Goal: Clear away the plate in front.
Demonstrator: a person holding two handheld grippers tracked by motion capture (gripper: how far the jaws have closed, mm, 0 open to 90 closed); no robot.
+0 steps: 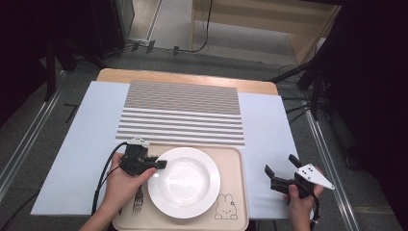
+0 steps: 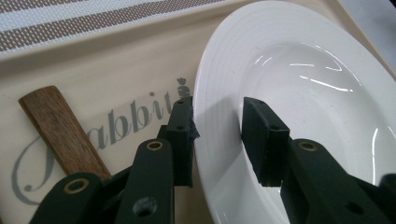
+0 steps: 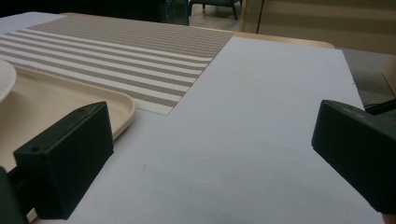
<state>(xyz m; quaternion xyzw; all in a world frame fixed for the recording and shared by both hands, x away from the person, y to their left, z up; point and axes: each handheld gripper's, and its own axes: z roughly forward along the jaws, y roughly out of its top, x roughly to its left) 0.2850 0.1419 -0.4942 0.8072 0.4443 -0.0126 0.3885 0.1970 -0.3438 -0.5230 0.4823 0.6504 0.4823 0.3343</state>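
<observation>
A white deep plate [image 1: 184, 182] [image 2: 299, 93] lies on a beige tray [image 1: 236, 168] [image 2: 107, 60] at the table's near edge. My left gripper [image 1: 162, 164] [image 2: 217, 135] is at the plate's left rim. It stands open, one jaw outside the rim and the other over the inner slope, with the rim between them. A fork [image 1: 138, 200] lies on the tray left of the plate, partly under the hand; its wooden handle [image 2: 60, 130] shows beside the left jaw. My right gripper [image 1: 280, 164] [image 3: 212, 154] hovers open and empty over the white sheet [image 3: 261, 116], right of the tray [image 3: 56, 107].
A brown-and-white striped placemat [image 1: 183, 113] [image 3: 121, 42] lies beyond the tray. The white sheet [image 1: 72, 159] covers the table to both sides. A rabbit drawing [image 1: 225, 208] marks the tray's near right corner. Stands and cables crowd the floor around the table.
</observation>
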